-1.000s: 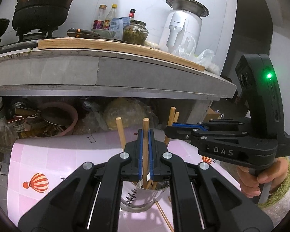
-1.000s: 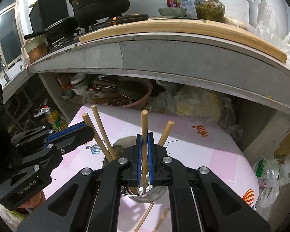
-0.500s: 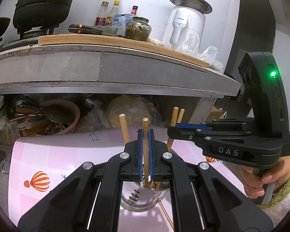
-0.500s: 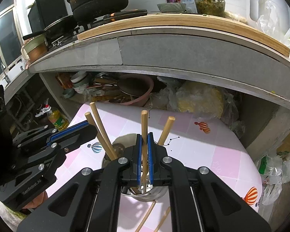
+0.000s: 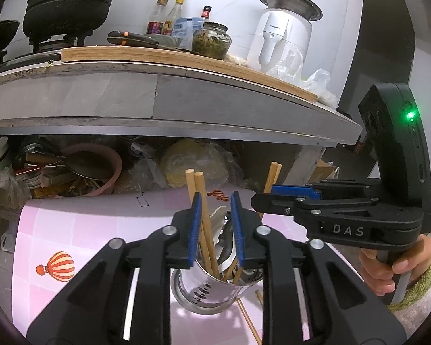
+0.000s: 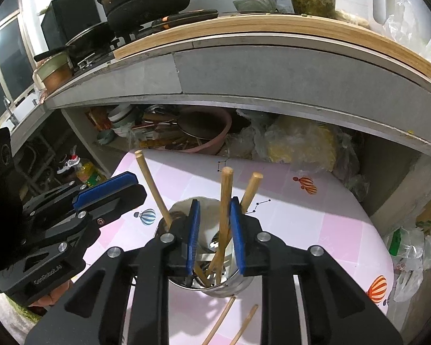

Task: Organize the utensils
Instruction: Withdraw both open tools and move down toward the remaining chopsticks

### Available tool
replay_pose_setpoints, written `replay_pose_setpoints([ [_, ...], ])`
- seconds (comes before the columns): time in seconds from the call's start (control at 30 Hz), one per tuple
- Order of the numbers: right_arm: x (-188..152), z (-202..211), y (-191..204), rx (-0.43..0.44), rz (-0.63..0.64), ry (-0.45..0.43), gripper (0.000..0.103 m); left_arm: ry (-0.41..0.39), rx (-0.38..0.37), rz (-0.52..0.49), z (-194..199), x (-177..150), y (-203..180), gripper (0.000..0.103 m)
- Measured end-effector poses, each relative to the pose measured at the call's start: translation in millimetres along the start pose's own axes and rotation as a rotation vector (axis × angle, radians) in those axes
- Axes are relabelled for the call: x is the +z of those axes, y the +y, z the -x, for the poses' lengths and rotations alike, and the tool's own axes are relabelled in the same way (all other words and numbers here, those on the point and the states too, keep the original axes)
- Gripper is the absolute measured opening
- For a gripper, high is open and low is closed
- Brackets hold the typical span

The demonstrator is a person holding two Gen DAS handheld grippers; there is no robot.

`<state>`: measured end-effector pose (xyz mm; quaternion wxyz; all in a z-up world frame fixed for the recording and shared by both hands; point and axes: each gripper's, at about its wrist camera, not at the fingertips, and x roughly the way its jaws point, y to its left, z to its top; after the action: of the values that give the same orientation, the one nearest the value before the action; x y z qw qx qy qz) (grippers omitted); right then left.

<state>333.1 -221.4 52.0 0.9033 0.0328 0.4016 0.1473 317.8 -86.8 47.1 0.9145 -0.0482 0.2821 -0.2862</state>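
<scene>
A steel utensil cup (image 5: 207,296) (image 6: 230,286) stands on the pink table and holds several wooden chopsticks and metal utensils. My left gripper (image 5: 215,230) is open above the cup; two chopsticks (image 5: 199,201) lean between its blue pads, loose. My right gripper (image 6: 214,233) is open too, with one chopstick (image 6: 225,201) standing free between its pads in the cup. Each gripper shows in the other's view, the right gripper (image 5: 296,198) to the right and the left gripper (image 6: 106,189) to the left.
Loose chopsticks (image 6: 227,316) (image 5: 247,316) lie on the pink balloon-print tablecloth (image 5: 86,230) by the cup. A grey counter (image 5: 158,97) overhangs behind, with a pink basin (image 5: 94,169), bowls and bags underneath. A pot, bottles and a jar stand on top.
Both grippers have opened and let go of their chopsticks, which now stand in the cup. Both grippers have come a little closer to the cup.
</scene>
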Motion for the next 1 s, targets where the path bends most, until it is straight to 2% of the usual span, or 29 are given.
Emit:
replay_pose_setpoints([
  [0.07, 0, 1, 0, -0.001, 0.000, -0.003, 0.023, -0.001, 0.002, 0.002, 1, 0, 1, 0.022],
  [0.23, 1, 11, 1, -0.005, -0.002, -0.025, 0.028, -0.018, 0.012, 0.004, 9, 0, 0, 0.037],
  [0.3, 0, 20, 2, -0.019, 0.004, -0.046, 0.035, -0.025, 0.015, 0.001, 14, 1, -1, 0.044],
  [0.4, -4, 39, -1, -0.037, 0.000, -0.076, 0.038, -0.022, 0.026, -0.015, 27, -2, -4, 0.050],
  [0.5, -17, 65, -12, -0.040, -0.029, -0.117, 0.041, -0.029, 0.031, -0.031, 46, -12, -5, 0.058],
  [0.67, -56, 94, -36, -0.051, -0.102, -0.135, 0.047, -0.006, 0.031, -0.036, 75, -39, -7, 0.062],
  [0.8, -102, 77, -47, -0.055, -0.151, -0.031, 0.047, 0.070, 0.022, -0.041, 83, -75, -10, 0.062],
  [0.9, -138, 45, -50, -0.041, -0.185, 0.076, 0.047, 0.140, 0.021, -0.045, 77, -104, -16, 0.062],
  [1.0, -165, 7, -52, -0.016, -0.238, 0.176, 0.047, 0.215, 0.000, 0.005, 64, -138, -18, 0.062],
])
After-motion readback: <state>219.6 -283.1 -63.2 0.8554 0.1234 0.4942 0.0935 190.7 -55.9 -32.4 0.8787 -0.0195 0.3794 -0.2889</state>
